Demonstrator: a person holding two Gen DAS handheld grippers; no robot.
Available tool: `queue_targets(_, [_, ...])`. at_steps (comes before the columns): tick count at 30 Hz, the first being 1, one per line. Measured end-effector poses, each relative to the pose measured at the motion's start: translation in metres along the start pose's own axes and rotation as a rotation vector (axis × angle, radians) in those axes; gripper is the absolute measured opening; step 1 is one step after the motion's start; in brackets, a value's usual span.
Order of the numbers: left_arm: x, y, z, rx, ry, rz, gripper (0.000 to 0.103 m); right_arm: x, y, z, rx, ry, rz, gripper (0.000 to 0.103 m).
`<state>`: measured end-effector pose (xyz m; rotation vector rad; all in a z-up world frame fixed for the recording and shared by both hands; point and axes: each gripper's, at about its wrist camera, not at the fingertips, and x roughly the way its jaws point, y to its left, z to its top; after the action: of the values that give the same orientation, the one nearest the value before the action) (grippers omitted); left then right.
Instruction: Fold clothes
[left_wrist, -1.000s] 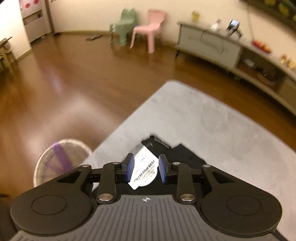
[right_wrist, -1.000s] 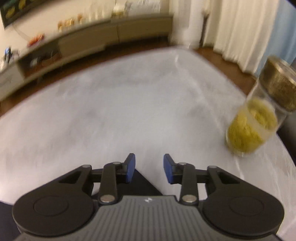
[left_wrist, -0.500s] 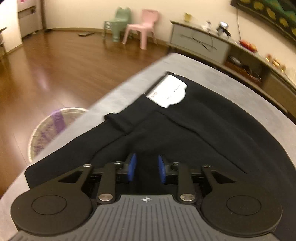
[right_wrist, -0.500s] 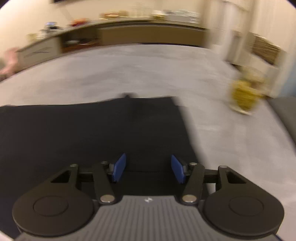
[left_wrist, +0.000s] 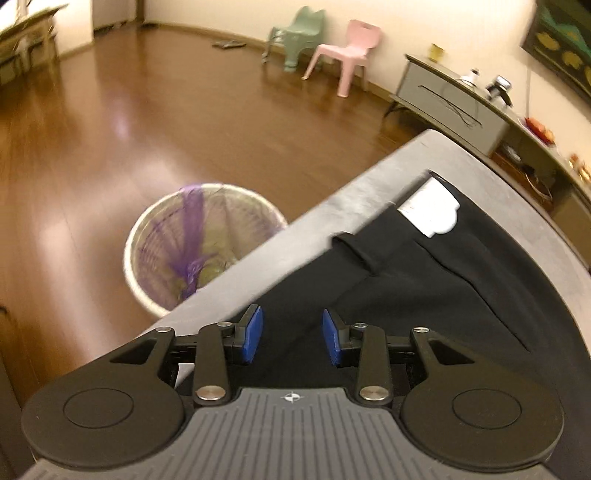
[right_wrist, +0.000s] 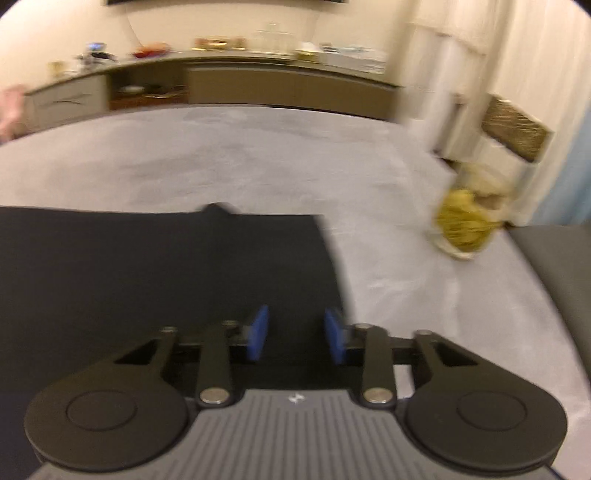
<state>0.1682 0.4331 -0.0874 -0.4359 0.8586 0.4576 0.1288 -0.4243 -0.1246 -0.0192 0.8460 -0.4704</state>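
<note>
A black garment (left_wrist: 424, 280) lies spread flat on the grey table (left_wrist: 332, 206), a white paper tag (left_wrist: 432, 210) at its far end. My left gripper (left_wrist: 291, 334) hovers over the garment's near left edge, close to the table's side. Its jaws are opening, and black cloth shows in the gap with neither pad pressing on it. In the right wrist view the garment (right_wrist: 147, 266) fills the left half. My right gripper (right_wrist: 295, 332) is over its near right corner. Its jaws are closing, with cloth under the gap and the pads still apart.
A white wastebasket (left_wrist: 199, 243) with a purple liner stands on the wooden floor beside the table's left edge. A jar of yellow stuff (right_wrist: 465, 225) sits on the table (right_wrist: 258, 155) right of the garment. A pink chair (left_wrist: 347, 48), a green chair (left_wrist: 299, 33) and a long sideboard (left_wrist: 454, 99) line the far wall.
The left gripper let the tagged end go and pulled back to the garment's near left edge. The right gripper drew back over the near right corner; its jaws widened, then narrowed.
</note>
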Motion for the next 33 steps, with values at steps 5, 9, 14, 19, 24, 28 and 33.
queue_targets(5, [-0.033, 0.024, 0.004, -0.102, -0.041, -0.102, 0.042, -0.006, -0.007, -0.001, 0.017, -0.025, -0.115, 0.034])
queue_targets(9, [-0.045, 0.046, 0.008, -0.185, -0.048, -0.163, 0.042, -0.056, 0.012, 0.000, 0.007, -0.196, -0.118, 0.041])
queue_targets(14, [-0.045, 0.059, 0.003, -0.194, 0.011, -0.229, 0.042, -0.144, 0.113, -0.007, -0.201, -0.347, 0.217, 0.046])
queue_targets(19, [-0.042, 0.027, -0.043, -0.097, 0.160, -0.373, 0.042, -0.214, 0.259, -0.025, -0.501, -0.339, 0.700, 0.065])
queue_targets(24, [-0.027, -0.001, -0.065, -0.018, 0.228, -0.409, 0.045, -0.231, 0.349, -0.049, -0.693, -0.291, 0.794, 0.066])
queue_targets(28, [-0.025, -0.002, -0.066, -0.049, 0.240, -0.442, 0.049, -0.230, 0.354, -0.064, -0.734, -0.266, 0.785, 0.066])
queue_targets(33, [-0.036, -0.006, -0.069, -0.033, 0.215, -0.485, 0.056, -0.220, 0.339, -0.083, -0.796, -0.271, 0.712, 0.066])
